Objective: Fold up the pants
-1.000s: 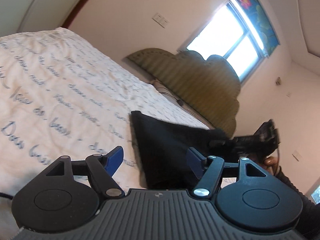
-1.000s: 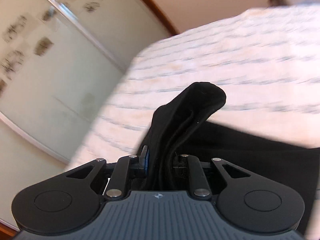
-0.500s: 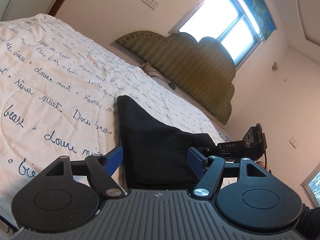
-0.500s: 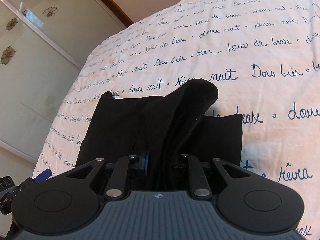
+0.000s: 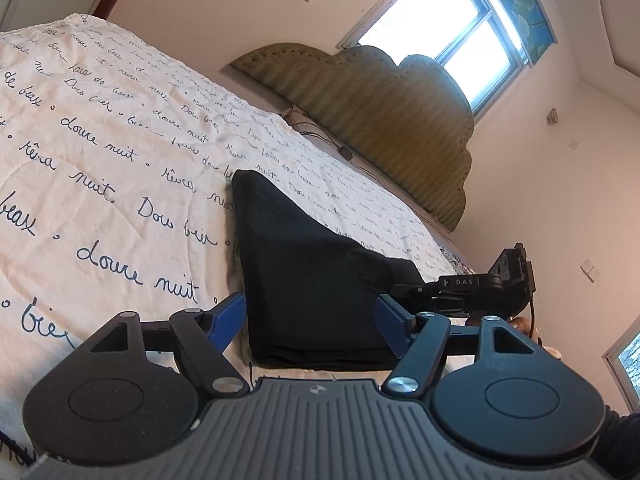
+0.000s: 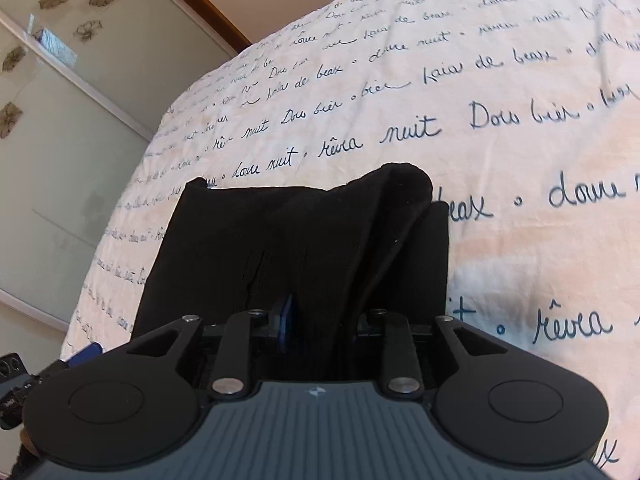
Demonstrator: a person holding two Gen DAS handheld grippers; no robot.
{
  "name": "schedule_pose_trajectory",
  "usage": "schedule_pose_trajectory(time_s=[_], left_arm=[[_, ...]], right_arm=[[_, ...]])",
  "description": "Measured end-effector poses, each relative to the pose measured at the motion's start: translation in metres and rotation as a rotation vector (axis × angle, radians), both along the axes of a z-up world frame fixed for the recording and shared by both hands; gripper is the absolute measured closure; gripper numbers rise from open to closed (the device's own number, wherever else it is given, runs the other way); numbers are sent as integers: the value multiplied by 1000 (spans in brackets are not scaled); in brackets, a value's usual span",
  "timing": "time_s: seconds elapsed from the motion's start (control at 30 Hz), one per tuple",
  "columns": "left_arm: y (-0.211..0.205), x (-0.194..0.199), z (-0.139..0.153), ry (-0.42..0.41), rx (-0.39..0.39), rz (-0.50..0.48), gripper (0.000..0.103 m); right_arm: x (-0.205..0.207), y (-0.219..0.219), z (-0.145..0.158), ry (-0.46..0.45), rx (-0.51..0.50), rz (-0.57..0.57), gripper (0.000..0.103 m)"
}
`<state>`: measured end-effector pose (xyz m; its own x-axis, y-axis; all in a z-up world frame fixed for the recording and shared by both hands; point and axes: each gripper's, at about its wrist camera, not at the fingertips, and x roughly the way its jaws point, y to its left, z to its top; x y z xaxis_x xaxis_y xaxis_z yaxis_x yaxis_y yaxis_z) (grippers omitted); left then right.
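Black fabric sits between the right gripper [image 6: 320, 324] fingers: a raised ridge of the pants [image 6: 304, 248] runs from the fingers up toward 12 o'clock in the right wrist view. Its fingers have just been opening, gap narrow, cloth between them; I can't tell if the pads press on it. One blue pad [image 6: 286, 320] shows, the other is hidden behind cloth.

Left gripper [image 5: 312, 320] fingers spread wide, empty, straddling the near edge of the folded stack without pinching it.

Pants lie on the bed [image 5: 100, 184], on the script-print cover, folded into a compact dark block. Near edge is square; the far corner tapers to about 11 o'clock in the left view.

Judgement: last fold is being laid down. To do it well:
- let the ridge drop fully before pulling the right fingers back, or it drags the top layer
- withdraw straight back toward 6 o'clock, low
- use the left fingers to pin the near edge, then flatten the hump

Long axis: runs roughly 6 to 12 in the right view, away from the fingers. Hump at 1 o'clock is not flat.
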<state>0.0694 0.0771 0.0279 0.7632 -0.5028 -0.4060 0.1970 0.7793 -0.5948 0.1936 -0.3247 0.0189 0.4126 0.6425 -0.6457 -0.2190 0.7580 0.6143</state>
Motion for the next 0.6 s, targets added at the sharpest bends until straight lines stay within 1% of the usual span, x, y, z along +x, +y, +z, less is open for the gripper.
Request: schedule_pose_trajectory(time_s=[0.07,0.23,0.37,0.6], left_arm=[[0,0,-1,4,6,0,31],[2,0,0,2,-8,18,31],[0,0,-1,5,2,11,31],[-2,1,-3,12,-2,12,31]], right_arm=[[-3,-4,-1,-4,15,-11,77],[-7,-16,4,-20,30,-43,76],[-15,-35,12,-46,57,-94,76],[-26,-62,17,-64,84,-179,76]])
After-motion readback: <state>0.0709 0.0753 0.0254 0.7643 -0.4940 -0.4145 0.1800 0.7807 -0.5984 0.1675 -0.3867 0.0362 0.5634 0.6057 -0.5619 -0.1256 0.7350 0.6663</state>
